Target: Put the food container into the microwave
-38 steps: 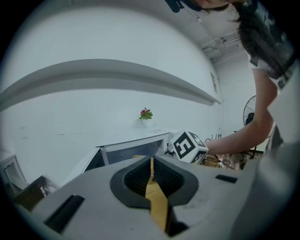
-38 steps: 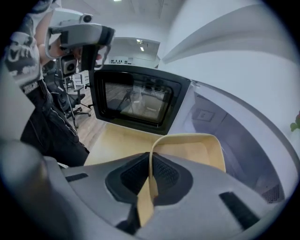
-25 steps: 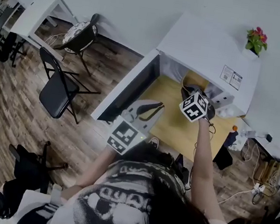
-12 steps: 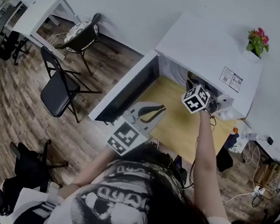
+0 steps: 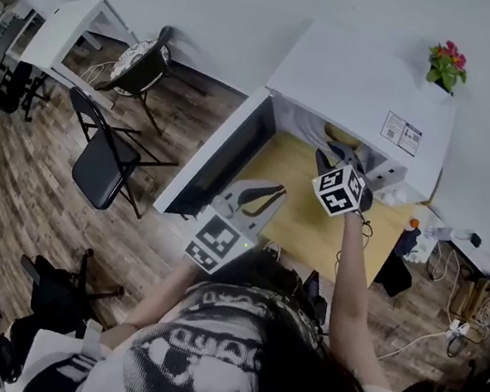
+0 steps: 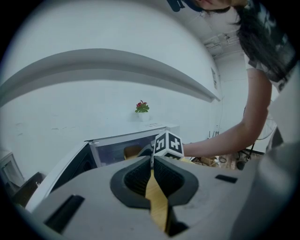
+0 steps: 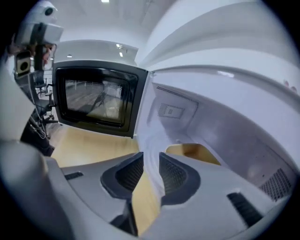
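At the near edge of the wooden table, just ahead of the person's head, sits the left gripper, pointing toward 1 o'clock in the head view. Its jaws are closed together at the tips with nothing between them; only table wood shows below the pads.

Further out at 2 o'clock, the right gripper is at the mouth of the microwave, and its marker cube lies over the cavity opening. Its jaws are a little apart and empty; white cavity wall and table show through the gap.

The microwave door is swung fully open to the 9 o'clock side of the cavity, dark window facing the right gripper.

The food container is inside the cavity on its floor, beyond the right jaws at their 1 o'clock and clear of them. It reads as a tan, shallow shape; finer detail can't be made out.

A small potted plant with red flowers stands at the far corner of the microwave top. A black folding chair is on the floor at 9 o'clock, well apart.
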The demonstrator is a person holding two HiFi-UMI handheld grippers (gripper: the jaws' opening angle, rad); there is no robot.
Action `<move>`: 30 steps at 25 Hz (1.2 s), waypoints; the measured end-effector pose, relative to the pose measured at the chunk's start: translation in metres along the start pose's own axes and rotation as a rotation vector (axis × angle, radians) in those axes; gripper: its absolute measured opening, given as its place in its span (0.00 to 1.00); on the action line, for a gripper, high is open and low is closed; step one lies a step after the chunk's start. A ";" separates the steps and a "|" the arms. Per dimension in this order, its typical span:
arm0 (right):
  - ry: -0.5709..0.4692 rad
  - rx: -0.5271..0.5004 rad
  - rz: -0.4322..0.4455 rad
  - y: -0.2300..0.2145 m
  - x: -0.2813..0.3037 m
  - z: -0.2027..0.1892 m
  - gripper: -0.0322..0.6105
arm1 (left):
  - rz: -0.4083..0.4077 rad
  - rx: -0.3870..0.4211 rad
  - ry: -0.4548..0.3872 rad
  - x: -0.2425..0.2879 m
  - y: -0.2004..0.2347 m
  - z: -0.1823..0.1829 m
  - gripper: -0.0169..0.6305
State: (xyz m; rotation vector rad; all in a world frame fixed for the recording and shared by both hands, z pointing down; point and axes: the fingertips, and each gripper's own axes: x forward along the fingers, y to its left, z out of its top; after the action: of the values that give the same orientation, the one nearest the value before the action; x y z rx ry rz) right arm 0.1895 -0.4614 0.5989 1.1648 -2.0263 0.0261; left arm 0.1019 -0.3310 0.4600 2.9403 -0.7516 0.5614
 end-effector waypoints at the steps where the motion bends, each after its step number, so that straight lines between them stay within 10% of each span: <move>1: -0.016 0.024 0.004 0.007 -0.007 0.000 0.22 | -0.002 -0.001 0.004 0.000 0.000 -0.001 0.05; 15: -0.115 0.343 0.008 0.084 -0.089 -0.022 0.21 | -0.092 -0.011 0.021 -0.010 -0.023 -0.020 0.05; 30: -0.176 0.460 -0.096 0.173 -0.159 0.019 0.21 | -0.184 0.038 -0.047 -0.105 -0.043 -0.034 0.05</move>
State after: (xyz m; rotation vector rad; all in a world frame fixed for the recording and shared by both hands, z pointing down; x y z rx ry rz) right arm 0.0929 -0.2537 0.5441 1.5946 -2.1813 0.3702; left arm 0.0257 -0.2406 0.4554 3.0234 -0.4713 0.4985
